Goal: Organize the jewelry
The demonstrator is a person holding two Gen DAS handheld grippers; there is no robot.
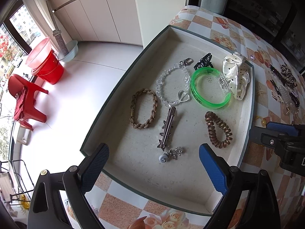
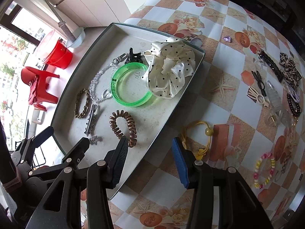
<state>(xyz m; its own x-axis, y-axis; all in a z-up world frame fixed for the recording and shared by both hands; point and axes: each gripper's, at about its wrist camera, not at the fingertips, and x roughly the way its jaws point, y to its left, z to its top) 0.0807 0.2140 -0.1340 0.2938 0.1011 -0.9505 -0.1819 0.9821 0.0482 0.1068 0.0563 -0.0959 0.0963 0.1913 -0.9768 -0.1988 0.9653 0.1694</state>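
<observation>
Both wrist views steeply downward, close, sharing tray (image 1: 249, 103), edges perhaps distorted

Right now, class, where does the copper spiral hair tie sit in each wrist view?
Left wrist: copper spiral hair tie lies right of centre in the tray.
Right wrist: it lies lower centre, by the right gripper's left finger.
Shared landmark: green bangle.

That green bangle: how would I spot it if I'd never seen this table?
Look in the shallow grey tray on the checked tablecloth. Toward its far end, beside the white polka-dot scrunchie, lies the green bangle. It is the only translucent, neon-green ring there.
</observation>
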